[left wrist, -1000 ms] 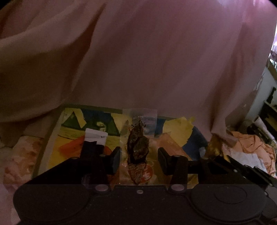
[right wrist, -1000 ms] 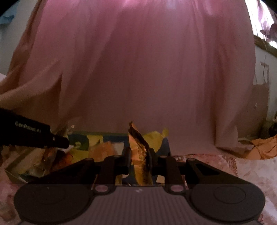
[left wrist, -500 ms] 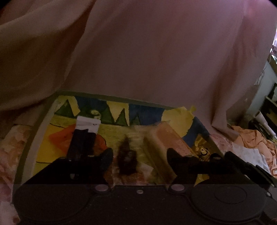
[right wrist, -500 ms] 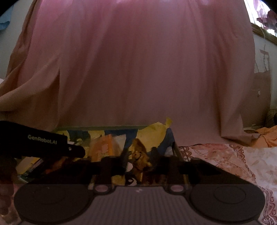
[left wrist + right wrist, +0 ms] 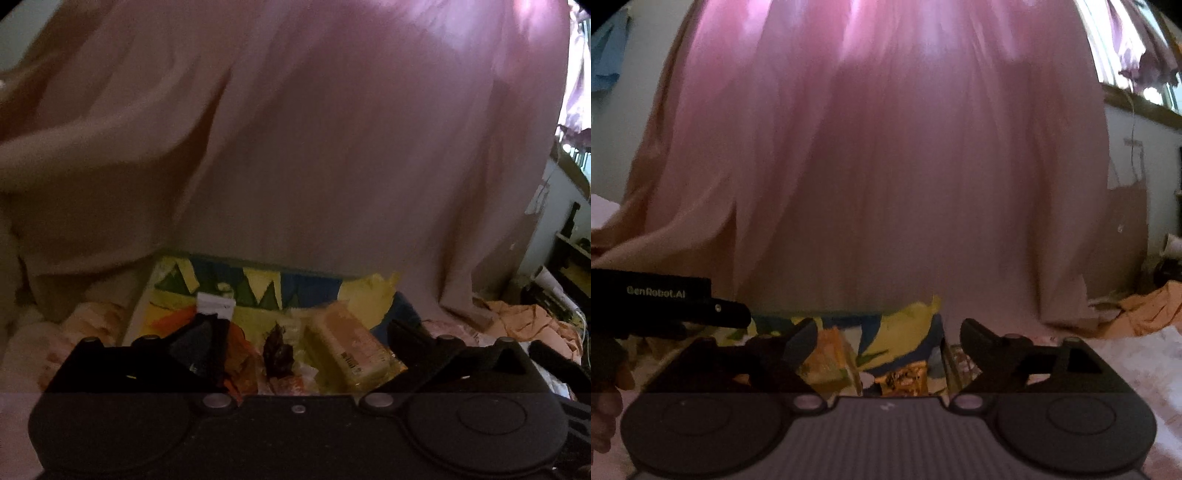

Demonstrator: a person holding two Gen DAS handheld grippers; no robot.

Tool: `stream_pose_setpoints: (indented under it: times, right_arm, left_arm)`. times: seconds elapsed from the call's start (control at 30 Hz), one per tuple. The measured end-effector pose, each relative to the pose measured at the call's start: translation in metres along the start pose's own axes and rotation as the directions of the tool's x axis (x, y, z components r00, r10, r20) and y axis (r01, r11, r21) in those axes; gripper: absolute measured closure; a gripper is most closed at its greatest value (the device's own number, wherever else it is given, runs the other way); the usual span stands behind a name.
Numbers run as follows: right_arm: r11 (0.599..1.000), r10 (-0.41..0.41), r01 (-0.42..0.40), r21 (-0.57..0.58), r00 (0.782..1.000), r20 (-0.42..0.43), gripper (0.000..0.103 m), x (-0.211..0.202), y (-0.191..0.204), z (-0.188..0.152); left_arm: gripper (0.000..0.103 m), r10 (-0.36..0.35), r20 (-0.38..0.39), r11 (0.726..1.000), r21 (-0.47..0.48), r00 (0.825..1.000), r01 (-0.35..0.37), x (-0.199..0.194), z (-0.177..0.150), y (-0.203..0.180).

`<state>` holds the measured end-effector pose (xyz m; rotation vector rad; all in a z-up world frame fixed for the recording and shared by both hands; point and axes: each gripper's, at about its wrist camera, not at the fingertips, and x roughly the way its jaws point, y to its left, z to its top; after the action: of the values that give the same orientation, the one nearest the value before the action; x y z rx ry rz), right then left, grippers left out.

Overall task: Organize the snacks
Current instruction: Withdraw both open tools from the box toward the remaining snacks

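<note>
A shallow box (image 5: 251,284) lined in yellow, blue and green holds the snacks. My left gripper (image 5: 301,325) hovers over it; its jaws are opening wide, with nothing between them. Below it, a clear packet of dark snack (image 5: 277,354) lies in the box beside a pink-orange wrapped block (image 5: 347,343) and a white-topped packet (image 5: 216,306). My right gripper (image 5: 888,326) is over the box's (image 5: 908,325) right end, its jaws also opening with nothing in them. A gold packet (image 5: 905,376) lies under it. The left gripper (image 5: 683,306) shows at the left of the right wrist view.
A pink curtain (image 5: 886,166) hangs right behind the box. The box rests on a floral sheet (image 5: 1126,362). Orange cloth (image 5: 528,321) is heaped to the right, with dark shelves (image 5: 572,258) beyond. A hand (image 5: 605,398) shows at the lower left.
Both grippers opened and let go: the dark snack packet dropped from the left one, the gold packet from the right one, both into the box. Both grippers drew back and rose.
</note>
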<state>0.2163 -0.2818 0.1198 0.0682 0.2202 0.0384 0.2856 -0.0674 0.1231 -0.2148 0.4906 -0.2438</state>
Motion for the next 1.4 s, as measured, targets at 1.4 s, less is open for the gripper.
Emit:
stream_pose_setpoints:
  times: [1.4]
  right_arm:
    - [0.994,0.006,-0.008,-0.106,1.000,-0.019,0.000,-0.195,0.051,-0.069]
  left_arm:
    - [0.001,0.032,0.078,0.992,0.116,0.996,-0.041,-0.194,-0.132,0.029]
